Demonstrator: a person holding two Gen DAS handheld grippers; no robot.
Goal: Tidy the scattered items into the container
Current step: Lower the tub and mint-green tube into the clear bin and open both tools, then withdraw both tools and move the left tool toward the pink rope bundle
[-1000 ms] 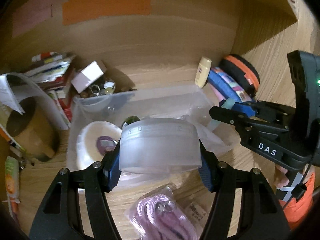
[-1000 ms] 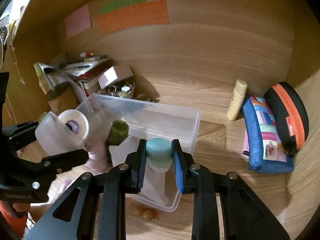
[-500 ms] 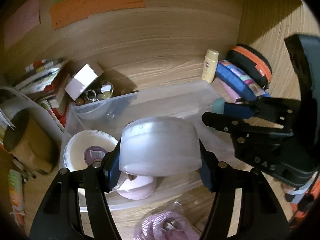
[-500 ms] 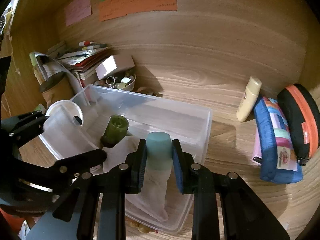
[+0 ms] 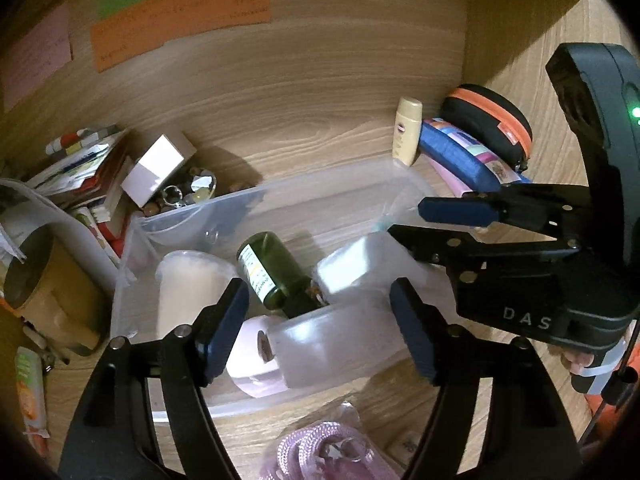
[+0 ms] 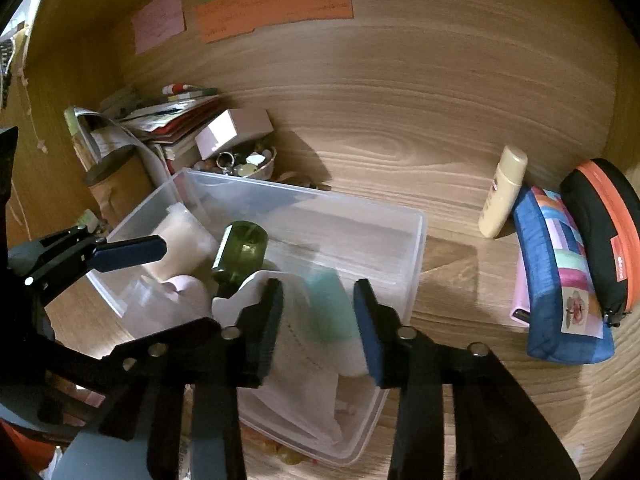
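Note:
A clear plastic bin (image 5: 280, 192) (image 6: 416, 240) lies on the wooden surface. In it are a green bottle (image 5: 272, 272) (image 6: 240, 252), a white tub (image 5: 188, 288), a pink tape roll (image 5: 256, 352), a frosted round container (image 5: 332, 344) and a teal-capped white bottle (image 6: 332, 312), blurred. My left gripper (image 5: 320, 328) is open above the frosted container, apart from it. My right gripper (image 6: 318, 316) is open over the teal-capped bottle; it also shows in the left wrist view (image 5: 412, 216).
A cream lotion bottle (image 6: 502, 192), a blue patterned pouch (image 6: 560, 280) and a black-orange case (image 6: 604, 232) stand right of the bin. Books, a small white box (image 6: 236, 130) and a trinket bowl (image 6: 244, 166) sit behind left. A pink cord bag (image 5: 324, 452) lies in front.
Both grippers opened. The frosted container dropped from my left gripper into the bin, and the teal-capped bottle dropped from my right gripper into the bin.

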